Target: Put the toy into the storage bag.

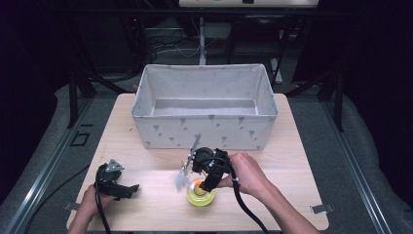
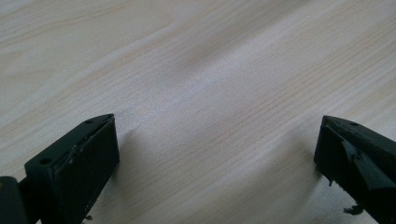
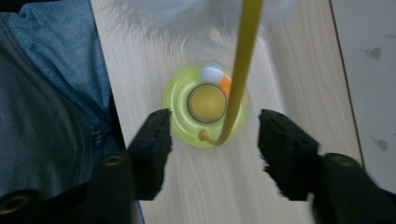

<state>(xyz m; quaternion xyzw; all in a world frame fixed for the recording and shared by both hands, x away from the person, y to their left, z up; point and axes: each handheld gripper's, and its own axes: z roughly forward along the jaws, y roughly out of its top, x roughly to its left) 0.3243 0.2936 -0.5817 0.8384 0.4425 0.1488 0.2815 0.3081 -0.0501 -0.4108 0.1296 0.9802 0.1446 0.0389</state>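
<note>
Toy, yellow-green ring with orange ball, we see between right gripper's wide jaws; left gripper gapes over bare surface.

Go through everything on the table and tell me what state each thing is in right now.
Fabric storage bin: upright, open-topped, looks empty.
Yellow-green ring toy: flat on the table, ball in its centre.
Wand with white fluffy tip: rises from the toy, leaning.
Left gripper: open, over bare wood.
Right gripper: open above the toy.
</note>
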